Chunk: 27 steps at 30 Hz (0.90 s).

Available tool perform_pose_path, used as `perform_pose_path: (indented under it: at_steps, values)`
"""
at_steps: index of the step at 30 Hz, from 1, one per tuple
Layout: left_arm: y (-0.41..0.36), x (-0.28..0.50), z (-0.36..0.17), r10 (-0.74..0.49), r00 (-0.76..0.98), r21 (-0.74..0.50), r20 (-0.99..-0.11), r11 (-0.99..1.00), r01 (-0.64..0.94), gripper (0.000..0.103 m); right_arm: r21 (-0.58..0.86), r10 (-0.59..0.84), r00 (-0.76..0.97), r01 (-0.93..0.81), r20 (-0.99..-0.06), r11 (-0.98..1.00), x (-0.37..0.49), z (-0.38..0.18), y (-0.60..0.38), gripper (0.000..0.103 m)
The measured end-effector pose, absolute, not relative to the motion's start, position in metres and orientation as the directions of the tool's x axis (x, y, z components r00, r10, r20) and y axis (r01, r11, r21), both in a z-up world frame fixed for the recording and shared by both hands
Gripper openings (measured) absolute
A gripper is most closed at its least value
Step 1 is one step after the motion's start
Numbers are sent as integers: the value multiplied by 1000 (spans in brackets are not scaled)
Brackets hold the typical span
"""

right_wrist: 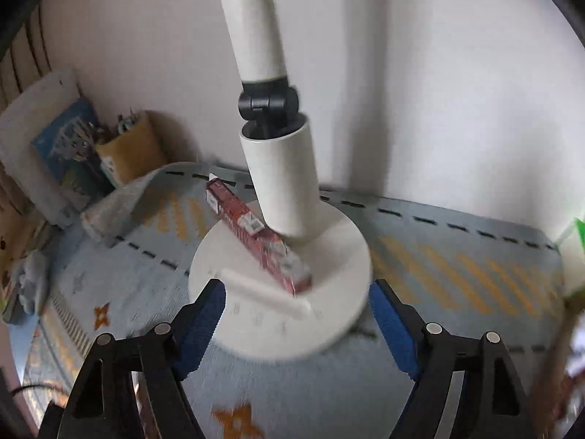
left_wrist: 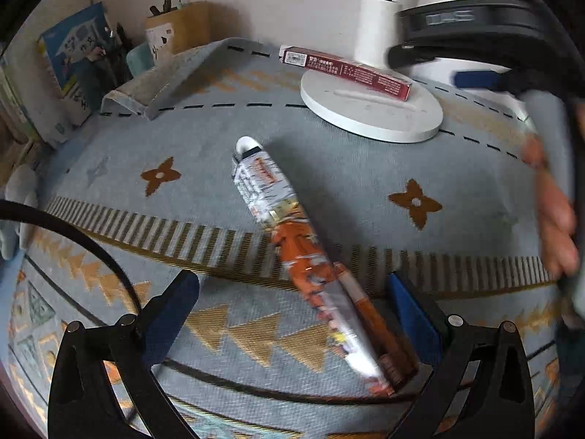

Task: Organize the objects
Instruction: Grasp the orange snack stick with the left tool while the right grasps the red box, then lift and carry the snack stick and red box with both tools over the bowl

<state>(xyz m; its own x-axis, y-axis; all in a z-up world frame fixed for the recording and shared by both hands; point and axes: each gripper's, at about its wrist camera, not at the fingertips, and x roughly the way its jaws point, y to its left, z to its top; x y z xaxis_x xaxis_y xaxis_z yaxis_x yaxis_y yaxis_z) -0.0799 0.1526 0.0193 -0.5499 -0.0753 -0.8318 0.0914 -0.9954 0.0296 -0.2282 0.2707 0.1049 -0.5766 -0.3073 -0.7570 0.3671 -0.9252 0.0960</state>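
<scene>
An orange and white toothpaste tube (left_wrist: 292,226) lies diagonally on the patterned cloth, with an orange box (left_wrist: 380,329) beside its near end. My left gripper (left_wrist: 292,292) is open just above the tube's near half and holds nothing. A dark red long box (left_wrist: 347,71) rests on the white lamp base (left_wrist: 373,109); it also shows in the right wrist view (right_wrist: 256,234) on the lamp base (right_wrist: 329,314). My right gripper (right_wrist: 296,303) is open and empty in front of the red box's near end.
The white lamp post (right_wrist: 270,139) rises behind the red box. A wooden pen holder (left_wrist: 179,31) and a blue book (left_wrist: 73,62) stand at the back left by the wall. The cloth's back-left corner (left_wrist: 153,87) is folded up. The right hand (left_wrist: 552,216) is at the left view's right edge.
</scene>
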Motion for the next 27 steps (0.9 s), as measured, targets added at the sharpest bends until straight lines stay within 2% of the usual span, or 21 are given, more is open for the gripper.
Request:
perform_pose_path:
  at_steps: [1, 2, 4, 5, 8, 10, 11, 13, 14, 22, 24, 26, 27]
  values:
    - [146, -78, 20, -79, -546, 36, -834, -995, 89, 99, 82, -307, -581, 380, -754, -921, -233, 103, 265, 80]
    - [139, -76, 22, -68, -543, 25, -837, -996, 87, 90, 53, -293, -596, 387, -748, -921, -239, 102, 258, 80]
    - [122, -73, 22, -38, -530, -9, -847, -996, 86, 85, -2, -258, -609, 391, -750, -920, -248, 99, 246, 80]
    - [110, -70, 23, -4, -533, -42, -846, -996, 75, 80, -3, -258, -595, 402, -761, -916, -253, 93, 241, 80]
    - [90, -65, 26, 46, -535, -91, -843, -994, 58, 72, 6, -275, -570, 428, -774, -904, -260, 80, 233, 77]
    - [83, -64, 27, 68, -544, -117, -836, -992, 56, 70, 4, -278, -562, 439, -779, -898, -261, 75, 229, 49]
    - [81, -64, 28, 86, -547, -136, -833, -989, 51, 70, -3, -275, -571, 437, -773, -899, -259, 75, 228, 44]
    - [79, -66, 27, 108, -549, -160, -829, -986, 48, 70, 21, -301, -550, 457, -779, -889, -252, 77, 227, 22]
    - [81, -67, 27, 111, -549, -159, -828, -987, 40, 70, 25, -305, -543, 463, -782, -886, -248, 78, 227, 18]
    - [88, -72, 27, 103, -572, -141, -813, -990, 22, 70, 12, -299, -524, 482, -797, -876, -145, 98, 253, 17]
    - [91, -71, 27, 117, -591, -144, -798, -990, -2, 59, 0, -278, -524, 468, -805, -884, -110, 99, 269, 17]
    - [97, -68, 26, 78, -605, -91, -792, -996, -10, 29, -10, -252, -524, 446, -814, -895, -69, 98, 289, 17]
    - [98, -68, 26, 80, -605, -84, -792, -996, -23, 19, -7, -245, -525, 431, -815, -902, -55, 96, 301, 17]
